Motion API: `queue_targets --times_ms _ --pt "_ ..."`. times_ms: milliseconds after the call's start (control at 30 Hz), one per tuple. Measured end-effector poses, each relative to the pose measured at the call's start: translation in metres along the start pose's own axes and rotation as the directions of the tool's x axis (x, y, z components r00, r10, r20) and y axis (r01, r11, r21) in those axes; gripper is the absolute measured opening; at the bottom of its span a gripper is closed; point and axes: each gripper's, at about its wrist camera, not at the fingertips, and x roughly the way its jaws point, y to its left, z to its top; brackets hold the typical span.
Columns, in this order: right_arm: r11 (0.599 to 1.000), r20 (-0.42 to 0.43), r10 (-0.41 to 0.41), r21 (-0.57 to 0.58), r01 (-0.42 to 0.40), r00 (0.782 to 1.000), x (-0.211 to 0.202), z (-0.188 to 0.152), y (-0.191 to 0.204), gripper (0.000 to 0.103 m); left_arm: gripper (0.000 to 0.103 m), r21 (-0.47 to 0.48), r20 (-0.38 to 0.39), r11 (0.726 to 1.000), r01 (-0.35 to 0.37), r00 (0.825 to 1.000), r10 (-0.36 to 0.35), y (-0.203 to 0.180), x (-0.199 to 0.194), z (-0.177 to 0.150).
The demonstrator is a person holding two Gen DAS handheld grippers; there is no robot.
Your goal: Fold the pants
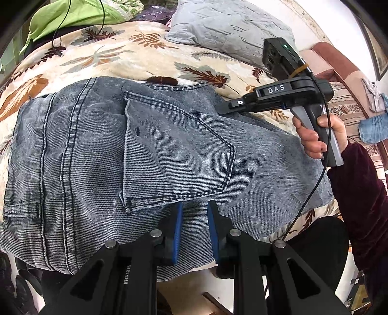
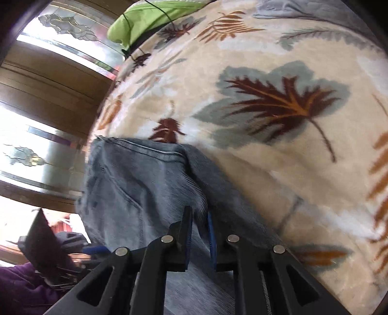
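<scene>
Grey-blue denim pants point(image 1: 150, 155) lie folded on the bed, back pocket point(image 1: 179, 155) facing up. My left gripper point(image 1: 195, 213) hovers over the near edge of the pants below the pocket, its blue-padded jaws a little apart with nothing between them. My right gripper point(image 1: 224, 109) reaches in from the right at the pants' far right edge. In the right wrist view the right gripper point(image 2: 200, 218) is shut on a fold of the pants point(image 2: 145, 184) near the hem.
The pants rest on a cream bedspread point(image 1: 135, 53) with a leaf print. A grey pillow point(image 1: 228, 26) and green cloth point(image 1: 80, 14) lie at the far side. Folded denim point(image 1: 373, 126) sits on a sofa at right. A window point(image 2: 48, 97) shows left.
</scene>
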Motion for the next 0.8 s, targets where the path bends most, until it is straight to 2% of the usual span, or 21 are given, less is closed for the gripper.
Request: queue_targets --times_ms 67,133,200,300,400,467,533,600,667,733,800 --pt "1.000 0.003 0.007 -0.006 -0.007 1.000 0.006 -0.001 0.005 0.015 0.021 -0.002 0.001 1.000 0.002 1.000 -0.002 0.000 -0.001 0.001" --pt "0.999 0.025 -0.035 -0.008 0.035 0.999 0.010 -0.003 0.012 0.015 0.021 -0.003 0.004 1.000 0.004 1.000 -0.004 0.000 -0.002 0.000" --pt "0.994 0.053 -0.103 -0.038 0.105 0.993 0.008 -0.005 0.021 0.011 0.021 -0.002 0.006 1.000 0.002 1.000 -0.002 0.000 -0.003 -0.001" --pt "0.972 0.099 -0.221 -0.059 0.227 0.970 0.001 -0.009 0.038 0.005 0.021 0.001 0.009 1.000 -0.003 1.000 0.003 0.000 -0.004 -0.003" --pt "0.904 0.153 -0.393 -0.116 0.412 0.907 -0.002 -0.010 0.060 0.003 0.021 -0.006 0.013 1.000 -0.001 1.000 0.001 0.000 -0.005 -0.004" --pt "0.867 0.177 -0.461 -0.121 0.484 0.870 -0.001 -0.008 0.068 0.003 0.021 -0.012 0.013 1.000 0.000 1.000 0.000 0.002 -0.005 -0.006" --pt "0.836 0.183 -0.508 -0.132 0.533 0.842 0.006 -0.005 0.070 0.003 0.021 -0.021 0.015 1.000 0.001 1.000 -0.001 0.004 -0.006 -0.007" --pt "0.780 0.201 -0.577 -0.154 0.607 0.792 0.015 -0.004 0.074 0.003 0.021 -0.024 0.017 1.000 0.002 1.000 -0.002 0.005 -0.007 -0.008" --pt "0.764 0.186 -0.602 -0.145 0.628 0.776 0.025 0.000 0.070 0.003 0.021 -0.027 0.020 1.000 0.003 1.000 -0.002 0.006 -0.009 -0.008" --pt "0.736 0.201 -0.634 -0.139 0.663 0.746 0.028 0.003 0.068 0.002 0.021 -0.024 0.025 1.000 0.000 1.000 0.000 0.007 -0.012 -0.009" --pt "0.723 0.204 -0.654 -0.112 0.681 0.728 0.027 0.009 0.063 0.001 0.021 -0.026 0.027 1.000 0.000 1.000 0.000 0.007 -0.014 -0.011"
